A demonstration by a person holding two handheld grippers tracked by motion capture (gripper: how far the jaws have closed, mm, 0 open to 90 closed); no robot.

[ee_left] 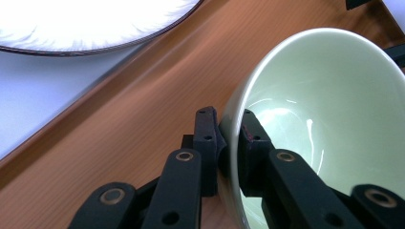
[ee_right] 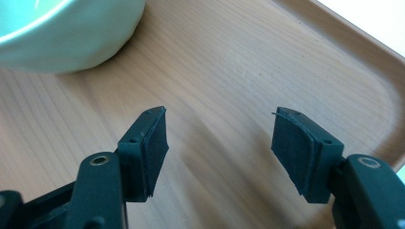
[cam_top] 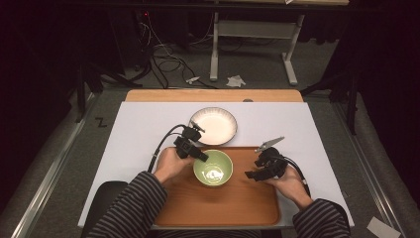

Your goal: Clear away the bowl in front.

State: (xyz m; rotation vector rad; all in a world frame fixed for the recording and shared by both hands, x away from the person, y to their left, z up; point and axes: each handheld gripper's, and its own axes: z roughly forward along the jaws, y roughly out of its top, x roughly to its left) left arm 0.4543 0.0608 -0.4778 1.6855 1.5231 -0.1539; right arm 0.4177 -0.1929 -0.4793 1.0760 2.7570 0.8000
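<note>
Left tongs (ee_left: 228, 143) are closing tight on the near-left rim of the bowl (ee_left: 329, 124), one jaw pressing the outer wall, the other sitting inside; no gap is showing either side of the rim. In the high view the left tongs (cam_top: 202, 155) are reaching in from the left, with the left hand (cam_top: 171, 163) resting low over the tray's left edge, and the striped sleeve (cam_top: 130, 210) is running back to the bottom of the frame.

Right tongs (ee_right: 219, 143) are standing wide open, gripping nothing, hovering over bare tray (ee_right: 229, 71). In the high view the right tongs (cam_top: 251, 173) are pointing left toward the bowl, near it but apart, with the right hand (cam_top: 289, 184) sitting over the tray's right side.

The bowl (cam_top: 213, 167) is sitting on the tray (cam_top: 218, 206), in its upper middle. A plate (cam_top: 214, 125) is lying on the table (cam_top: 143, 124), just beyond the tray's far edge.
</note>
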